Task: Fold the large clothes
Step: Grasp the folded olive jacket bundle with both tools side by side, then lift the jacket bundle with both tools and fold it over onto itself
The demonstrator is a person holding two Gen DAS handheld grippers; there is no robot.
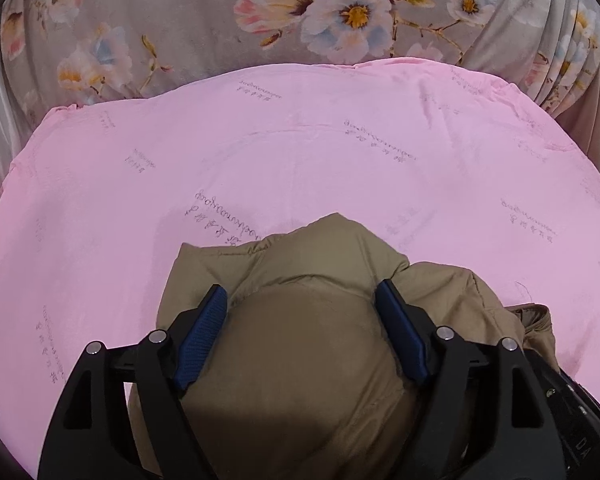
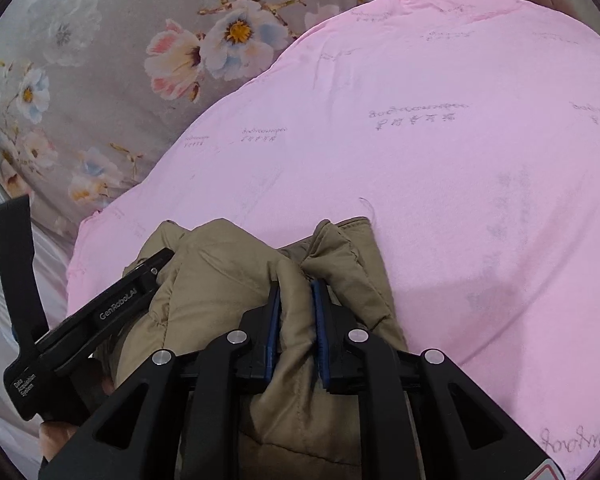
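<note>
Pinching jacket [image 2: 228,276]: right tool [image 2: 296,288]; left tool [image 1: 300,300] wide

Pink soft cloth sheet [image 1: 300,152] w/ faint grey script print spread wide across the bed, few shallow creases, edges slightly ruffled at far side. Beyond it, grey floral bedspread [image 1: 172,20] w/ big white, pink & blue blossoms on thin brown twigs; it hangs in pleats at far right. In right wrist view the same pink sheet [image 2: 440,168] overlaps the floral fabric [image 2: 100,80]. Pale whitish satiny cloth [image 2: 4,320] lies at left edge.
</note>
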